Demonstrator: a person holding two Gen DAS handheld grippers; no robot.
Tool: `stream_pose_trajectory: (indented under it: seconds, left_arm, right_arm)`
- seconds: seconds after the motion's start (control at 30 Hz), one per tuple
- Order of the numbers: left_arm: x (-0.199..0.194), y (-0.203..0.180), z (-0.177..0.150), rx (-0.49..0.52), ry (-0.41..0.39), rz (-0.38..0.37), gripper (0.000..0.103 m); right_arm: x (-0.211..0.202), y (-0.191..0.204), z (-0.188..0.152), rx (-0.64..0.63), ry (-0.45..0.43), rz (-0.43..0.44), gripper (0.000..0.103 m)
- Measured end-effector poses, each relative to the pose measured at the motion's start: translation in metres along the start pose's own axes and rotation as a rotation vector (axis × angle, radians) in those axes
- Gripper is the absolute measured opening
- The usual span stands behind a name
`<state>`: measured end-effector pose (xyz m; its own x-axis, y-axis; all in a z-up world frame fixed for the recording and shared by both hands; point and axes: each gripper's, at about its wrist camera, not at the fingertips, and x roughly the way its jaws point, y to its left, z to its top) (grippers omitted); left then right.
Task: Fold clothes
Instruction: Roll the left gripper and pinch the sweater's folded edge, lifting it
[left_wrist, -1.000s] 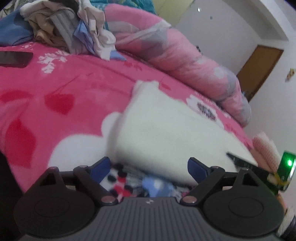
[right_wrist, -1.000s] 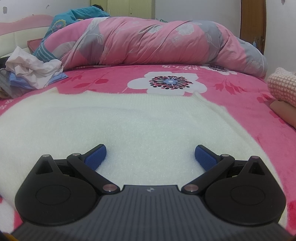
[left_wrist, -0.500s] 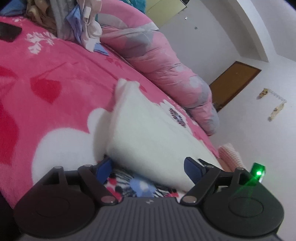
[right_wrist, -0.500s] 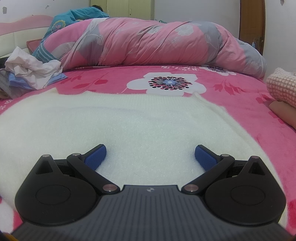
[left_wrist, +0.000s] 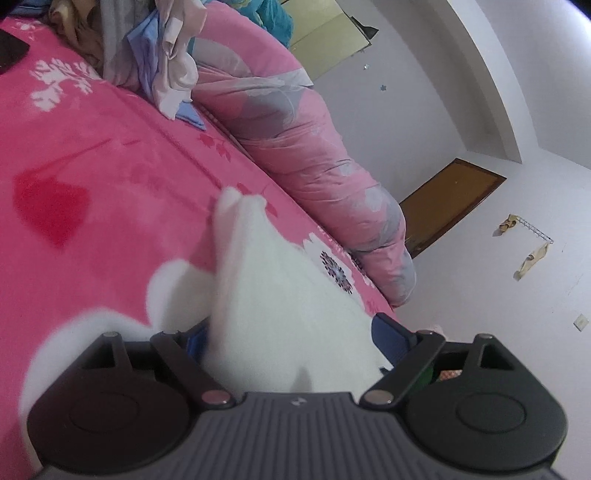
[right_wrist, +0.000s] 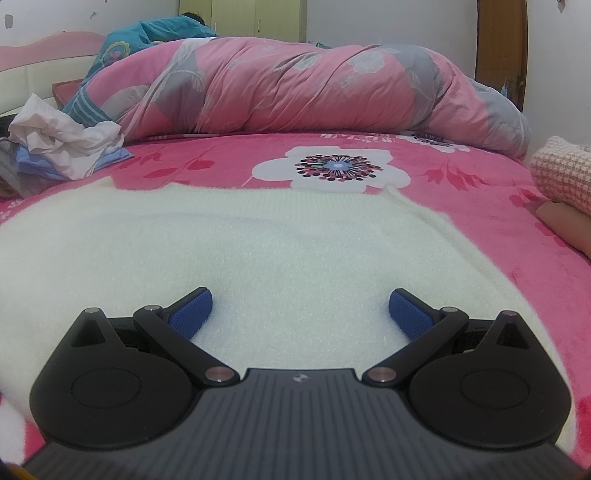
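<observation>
The white sweater (right_wrist: 258, 251) lies flat on the pink blanket (right_wrist: 461, 206). The right gripper (right_wrist: 300, 314) rests over it, jaws wide apart, gripping nothing. The left gripper (left_wrist: 291, 336) is opening around a sweater edge that hides 1 pad; contact is unclear.

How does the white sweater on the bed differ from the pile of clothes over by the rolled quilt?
The white sweater lies spread flat on the pink bedspread; the pile of clothes is crumpled in a heap. The sweater is one fuzzy white piece; the pile mixes white, blue and grey fabrics. The sweater lies under the right gripper; the pile sits at the far left. Both rest on the bedspread.
</observation>
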<state>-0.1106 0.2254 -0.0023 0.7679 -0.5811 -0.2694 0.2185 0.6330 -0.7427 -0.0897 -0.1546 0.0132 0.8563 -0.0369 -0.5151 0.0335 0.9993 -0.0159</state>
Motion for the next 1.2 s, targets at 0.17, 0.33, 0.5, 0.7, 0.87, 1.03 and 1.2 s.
stream_pose_trajectory:
  seconds: [0.17,0.33,0.5,0.7,0.87,1.03,1.2]
  left_arm:
    - [0.034,0.014,0.035,-0.001,0.127,0.034,0.084]
    - [0.062,0.016,0.056,0.069,0.280,0.006,0.089]
    - [0.080,0.021,0.067,0.055,0.352,-0.041,0.082]
    - [0.091,0.028,0.072,0.053,0.417,-0.025,0.050]
    - [0.093,0.027,0.074,0.037,0.421,0.013,0.040]
    - [0.084,-0.001,0.076,0.084,0.397,0.084,0.032]
    - [0.077,-0.035,0.084,0.087,0.382,0.103,0.030]
  right_arm:
    - [-0.001,0.000,0.000,0.001,-0.002,-0.001,0.102]
    - [-0.001,-0.001,-0.001,0.002,-0.009,0.001,0.102]
    - [0.000,-0.001,-0.002,0.002,-0.015,0.001,0.102]
    - [0.000,-0.002,-0.003,0.005,-0.026,0.004,0.102]
    - [-0.001,-0.003,-0.004,0.009,-0.032,0.007,0.102]
    - [-0.001,-0.003,-0.004,0.009,-0.033,0.006,0.102]
    - [-0.001,-0.002,-0.004,0.008,-0.032,0.006,0.102]
